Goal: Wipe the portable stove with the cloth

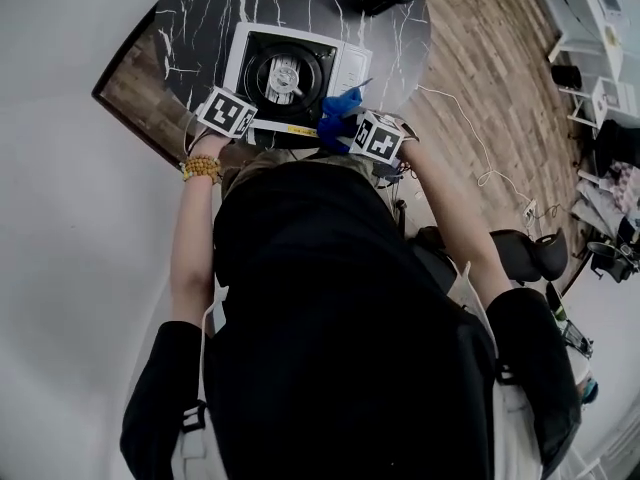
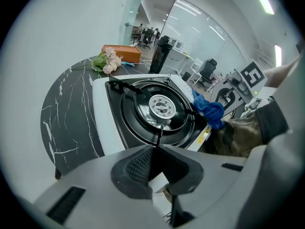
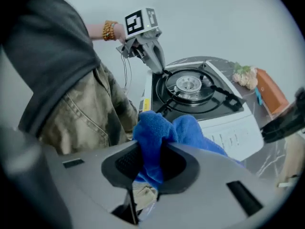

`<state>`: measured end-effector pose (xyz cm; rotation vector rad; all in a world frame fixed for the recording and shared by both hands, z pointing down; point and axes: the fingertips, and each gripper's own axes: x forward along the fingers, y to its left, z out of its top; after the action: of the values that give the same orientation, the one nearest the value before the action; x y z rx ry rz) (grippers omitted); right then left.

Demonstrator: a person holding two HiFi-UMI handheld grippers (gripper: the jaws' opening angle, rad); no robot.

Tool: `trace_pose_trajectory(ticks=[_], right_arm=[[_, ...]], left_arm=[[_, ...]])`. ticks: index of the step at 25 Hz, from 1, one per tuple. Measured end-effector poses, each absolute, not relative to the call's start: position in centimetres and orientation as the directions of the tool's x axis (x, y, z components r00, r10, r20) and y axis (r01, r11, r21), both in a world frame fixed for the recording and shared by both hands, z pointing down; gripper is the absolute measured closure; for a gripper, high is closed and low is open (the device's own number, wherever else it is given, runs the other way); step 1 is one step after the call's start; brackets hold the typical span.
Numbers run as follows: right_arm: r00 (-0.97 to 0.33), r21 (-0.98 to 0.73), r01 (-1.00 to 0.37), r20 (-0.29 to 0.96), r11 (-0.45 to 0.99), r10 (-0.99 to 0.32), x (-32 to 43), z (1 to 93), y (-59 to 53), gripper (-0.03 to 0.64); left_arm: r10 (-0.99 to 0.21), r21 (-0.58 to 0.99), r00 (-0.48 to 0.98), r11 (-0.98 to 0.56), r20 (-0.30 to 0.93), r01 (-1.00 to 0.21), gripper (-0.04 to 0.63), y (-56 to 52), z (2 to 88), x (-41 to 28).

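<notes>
The portable stove (image 1: 290,73), white with a black top and a round burner (image 2: 161,107), sits on a round black marble table (image 1: 200,18). My left gripper (image 2: 153,149) is shut at the stove's near left corner, pinching the end of a thin black pan-support prong (image 2: 159,135). In the right gripper view, its fingertips (image 3: 163,71) rest on that corner. My right gripper (image 3: 150,163) is shut on the bunched blue cloth (image 3: 159,132). It holds the cloth (image 1: 340,113) just off the stove's near right edge, by the white control panel (image 3: 233,128).
At the table's far side lie pink flowers (image 2: 107,61), an orange box (image 2: 123,53) and a tall black flask (image 2: 159,55). The table's near edge is against the person's jacket (image 3: 90,113). A white cable (image 1: 480,158) and black chairs (image 1: 520,253) are on the wooden floor to the right.
</notes>
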<state>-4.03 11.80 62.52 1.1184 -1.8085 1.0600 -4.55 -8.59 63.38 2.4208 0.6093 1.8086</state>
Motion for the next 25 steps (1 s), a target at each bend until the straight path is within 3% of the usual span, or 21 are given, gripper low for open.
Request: trace_pose_trajectory(ticks=[2, 4, 6, 9, 11, 14, 20, 25], right_arm=[[-0.507, -0.434, -0.851, 0.825, 0.296, -0.248, -5.1, 61.3, 12.3, 0.546], [-0.586, -0.489, -0.792, 0.777, 0.365, -0.231, -5.0, 59.4, 11.7, 0.543], [-0.509, -0.385, -0.843, 0.797, 0.375, -0.326, -2.1, 57.7, 9.2, 0.543], [-0.233, -0.108, -0.956, 0.844, 0.274, -0.483, 4.5, 56.7, 4.1, 0.543], [-0.058, 0.074, -0.962, 0.885, 0.264, -0.461, 7.6, 58.2, 2.0, 0.542], [0.081, 0.225, -0.894, 0.932, 0.387, -0.354, 8.8, 62.0, 1.5, 0.543], [0.2, 0.316, -0.85, 0.934, 0.421, -0.297, 7.3, 64.2, 2.0, 0.552], [0.141, 0.231, -0.864, 0.964, 0.447, -0.226, 5.9, 64.2, 2.3, 0.551]], left_arm=[[0.349, 0.282, 0.227, -0.917, 0.909, 0.281, 0.565, -8.5, 63.4, -4.5], [0.353, 0.287, 0.217, -0.915, 0.91, 0.285, 0.565, -8.4, 63.4, -4.5], [0.356, 0.289, 0.216, -0.913, 0.909, 0.287, 0.565, -8.4, 63.3, -4.4], [0.354, 0.286, 0.226, -0.915, 0.908, 0.285, 0.565, -8.5, 63.2, -4.4], [0.351, 0.283, 0.232, -0.917, 0.907, 0.28, 0.565, -8.6, 63.2, -4.4], [0.351, 0.285, 0.238, -0.92, 0.906, 0.27, 0.564, -8.6, 63.3, -4.4], [0.345, 0.278, 0.235, -0.92, 0.909, 0.275, 0.564, -8.6, 63.4, -4.4], [0.353, 0.29, 0.206, -0.914, 0.913, 0.283, 0.563, -8.7, 63.4, -4.4]])
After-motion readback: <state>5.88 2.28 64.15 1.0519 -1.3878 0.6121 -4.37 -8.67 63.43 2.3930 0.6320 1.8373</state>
